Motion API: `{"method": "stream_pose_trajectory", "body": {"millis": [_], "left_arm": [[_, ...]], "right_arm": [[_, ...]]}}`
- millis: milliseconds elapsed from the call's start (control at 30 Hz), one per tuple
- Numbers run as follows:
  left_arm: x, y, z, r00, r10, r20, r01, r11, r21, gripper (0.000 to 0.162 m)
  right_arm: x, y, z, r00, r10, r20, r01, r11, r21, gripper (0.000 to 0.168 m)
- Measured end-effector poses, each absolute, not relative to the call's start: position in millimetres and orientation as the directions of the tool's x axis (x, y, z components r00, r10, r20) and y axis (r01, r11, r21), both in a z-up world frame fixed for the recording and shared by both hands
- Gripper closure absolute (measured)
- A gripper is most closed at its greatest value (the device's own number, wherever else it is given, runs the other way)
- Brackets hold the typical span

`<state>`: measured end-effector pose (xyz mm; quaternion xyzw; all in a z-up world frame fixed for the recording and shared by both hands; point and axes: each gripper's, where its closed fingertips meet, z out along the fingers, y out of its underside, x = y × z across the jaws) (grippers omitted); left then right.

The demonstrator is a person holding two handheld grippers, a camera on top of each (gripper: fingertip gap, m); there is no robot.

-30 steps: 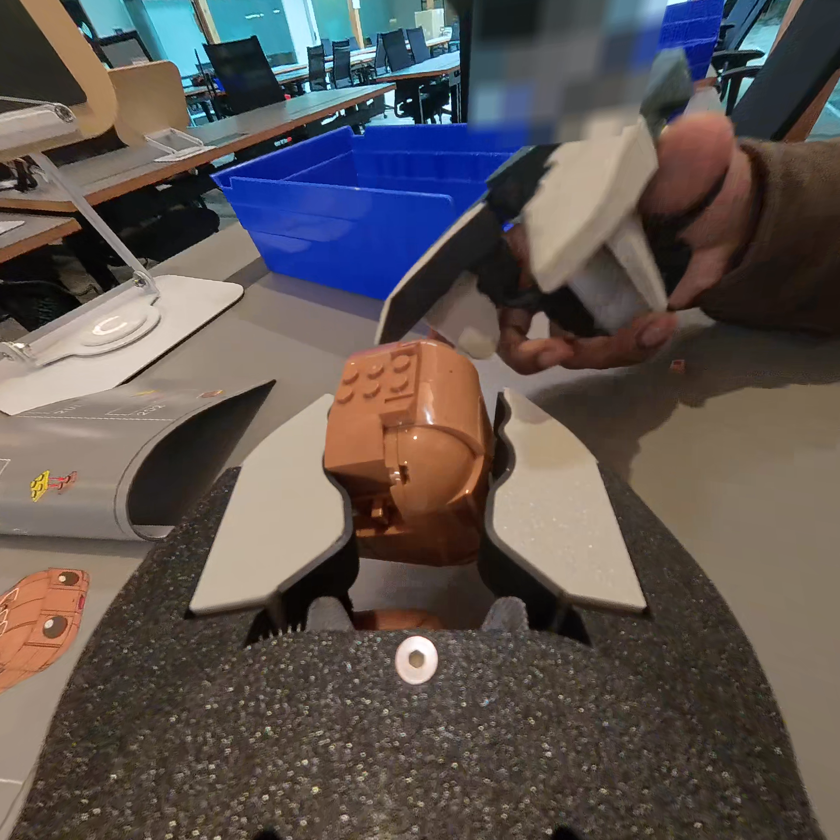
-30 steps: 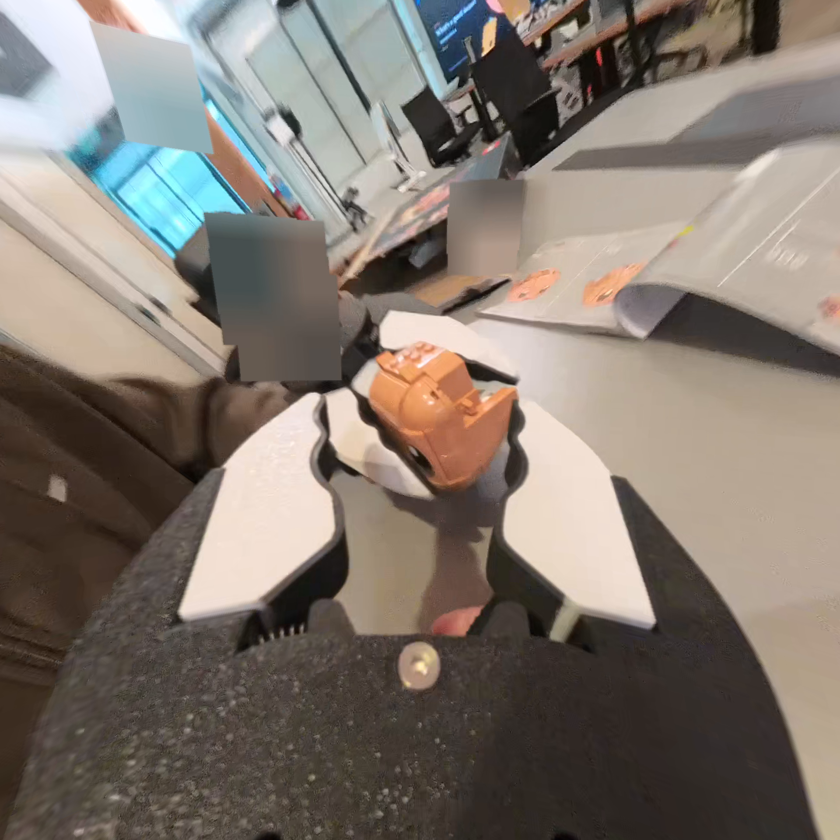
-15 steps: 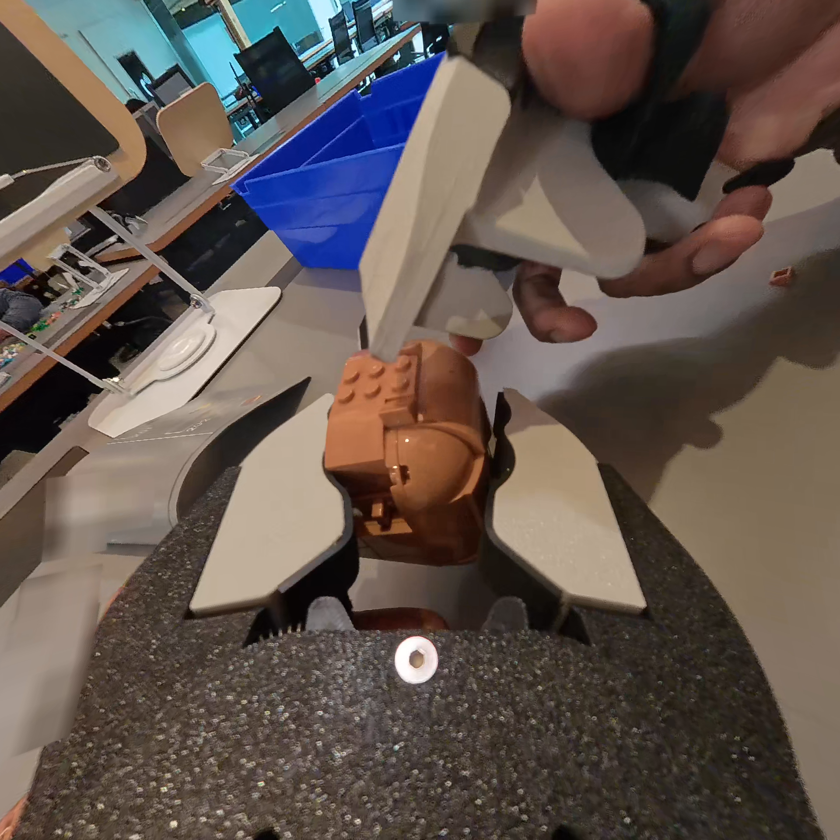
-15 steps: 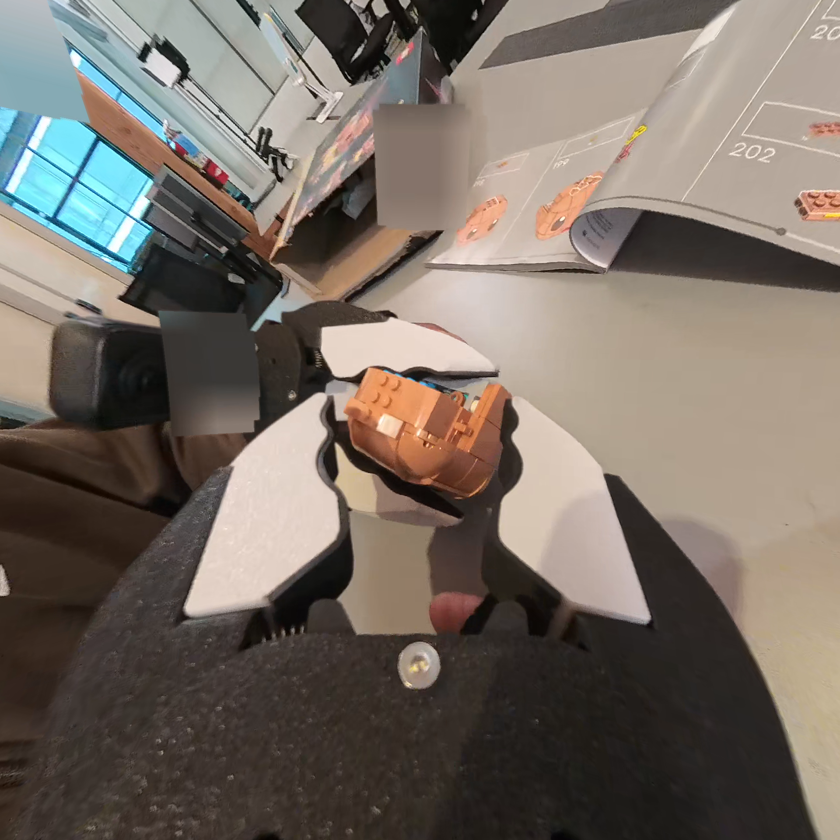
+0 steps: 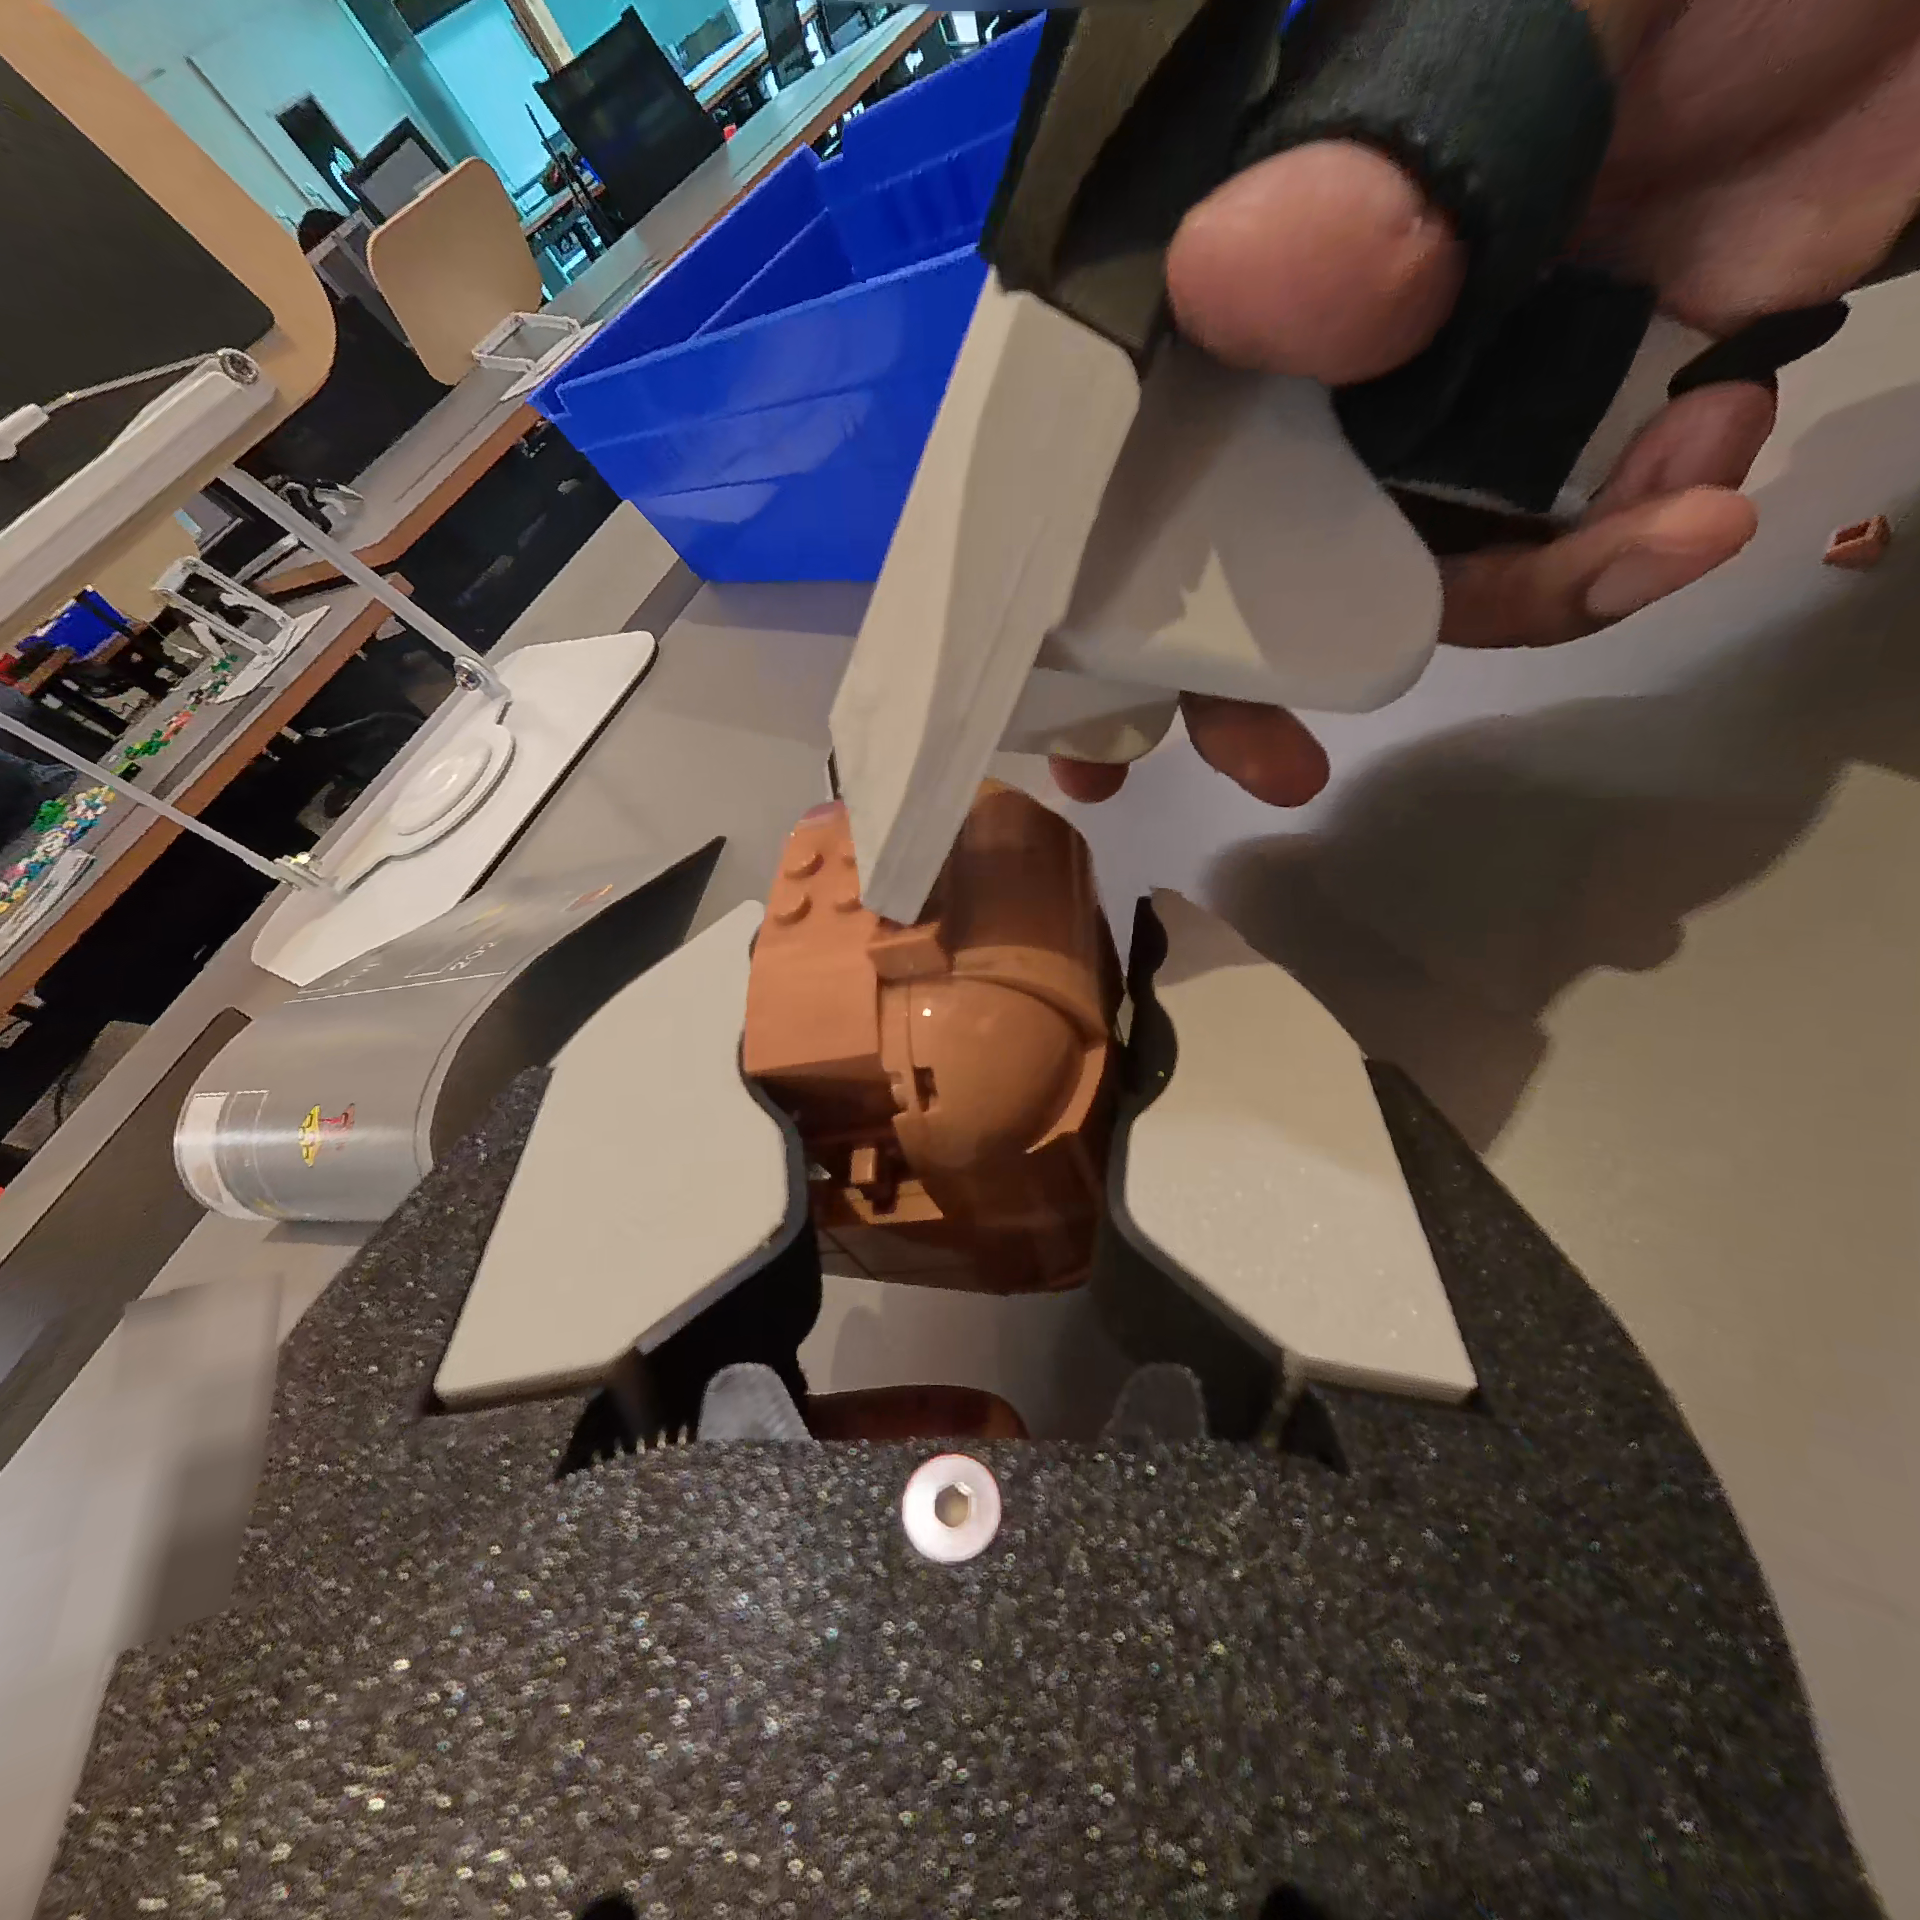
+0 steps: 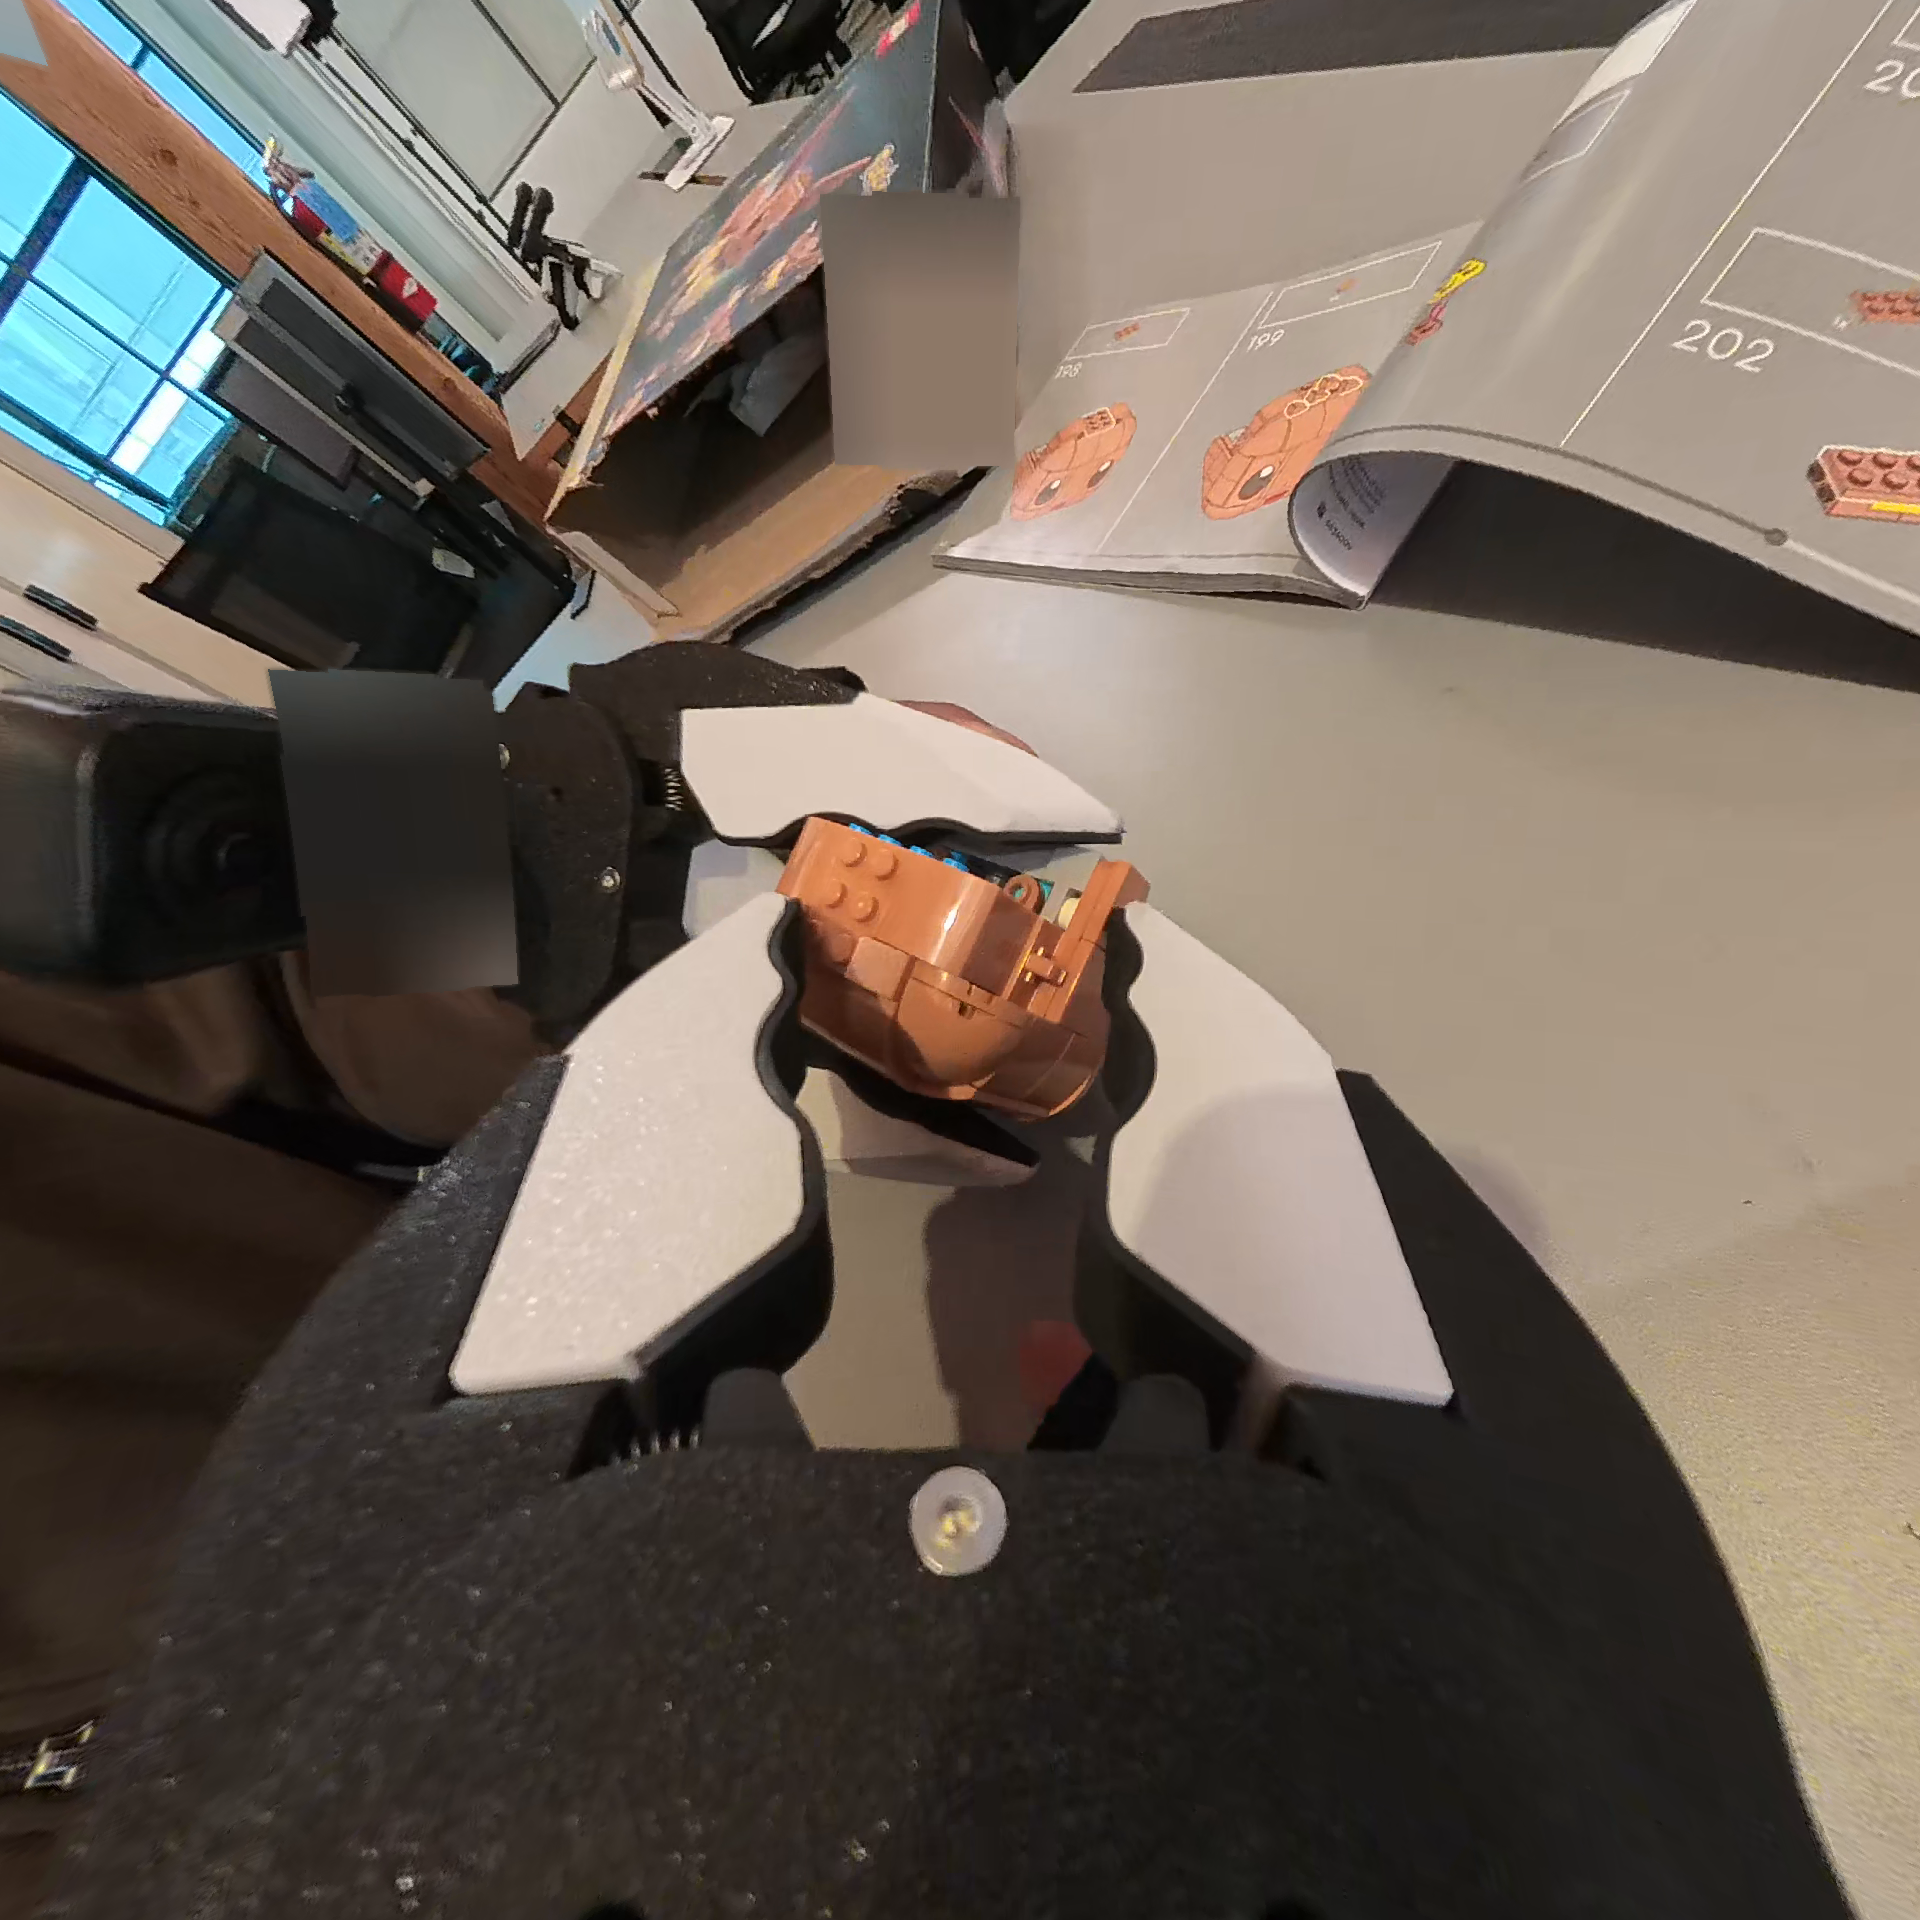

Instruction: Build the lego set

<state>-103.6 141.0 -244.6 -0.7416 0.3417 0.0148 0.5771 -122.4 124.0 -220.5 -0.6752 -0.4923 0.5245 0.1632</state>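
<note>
A brown lego build [image 5: 987, 1060] with a rounded side and a studded plate on top sits between the fingers of my left gripper [image 5: 951, 914], which is shut on it above the grey table. My right gripper [image 5: 997, 821] comes down from above. One of its fingertips [image 5: 894, 873] rests on the studs, and the other is behind the build. In the right wrist view the build [image 6: 935, 997] fills the gap of my right gripper [image 6: 956, 914], touching both fingers. The left gripper [image 6: 1070, 987] clamps it from the side.
An open instruction booklet [image 6: 1558, 364] lies on the table, and it also shows in the left wrist view [image 5: 343, 1091]. Blue bins [image 5: 790, 416] stand behind. A white stand base [image 5: 468, 769] is at the left. A small loose brown piece [image 5: 1860, 540] lies at the right. The set's box [image 6: 748, 260] is farther off.
My right gripper has come down onto the build and its fingers have narrowed around it. The left gripper kept its hold and tilted a little.
</note>
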Motion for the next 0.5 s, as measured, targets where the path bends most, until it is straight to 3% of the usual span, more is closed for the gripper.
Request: {"method": "stream_pose_trajectory", "body": {"millis": [500], "left_arm": [[-103.2, 140.2, -255.0, 0.759, -0.505, -0.411, -0.544, -0.144, -0.826, 0.100]], "right_arm": [[-119.9, 122.7, -226.2, -0.020, 0.885, -0.465, 0.512, -0.391, -0.765, 0.121]]}}
